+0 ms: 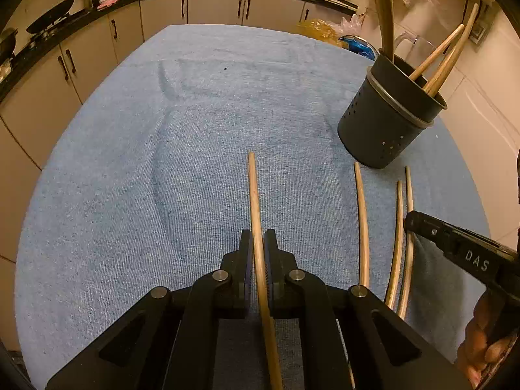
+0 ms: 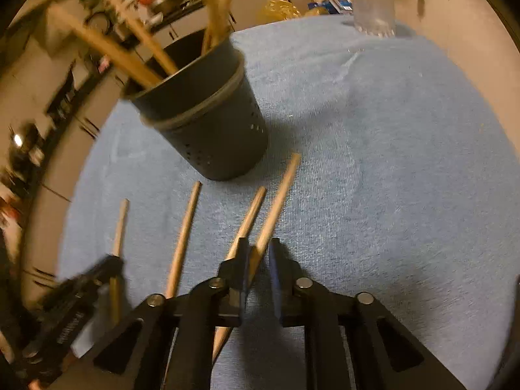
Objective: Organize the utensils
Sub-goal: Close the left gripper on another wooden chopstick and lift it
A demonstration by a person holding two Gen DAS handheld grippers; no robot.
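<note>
On the left, the left gripper (image 1: 258, 243) has its jaws pinched in tight on a single chopstick (image 1: 255, 201), pads hard against the wood on both sides. That stick lies lengthwise along the fingers, its tip pointing away over the blue towel (image 1: 130, 162), its other end running back under the gripper body.

Moving across, a loose chopstick (image 1: 363, 227) rests flat on the towel, roughly parallel to the held one, tip aimed toward the holder. Beside it is a second loose stick (image 1: 397, 243), close alongside the one the right side is working on.

Now the right gripper (image 2: 258, 248): jaws nearly closed around its own chopstick (image 2: 276, 208), which slants up and to the right, its far end just short of the dark utensil holder (image 2: 208, 123). The view is blurred, and the stick seems to sit against one pad, so the hold looks less sure.

The holder stands upright at the far right of the towel, already bristling with wooden utensils (image 1: 445, 55) leaning outward.

The risks, as I judge them: an off-centre pinch could let a stick swivel or slip on the lift, and a long stick swung toward the holder could strike those leaning handles or nudge the holder over.
</note>
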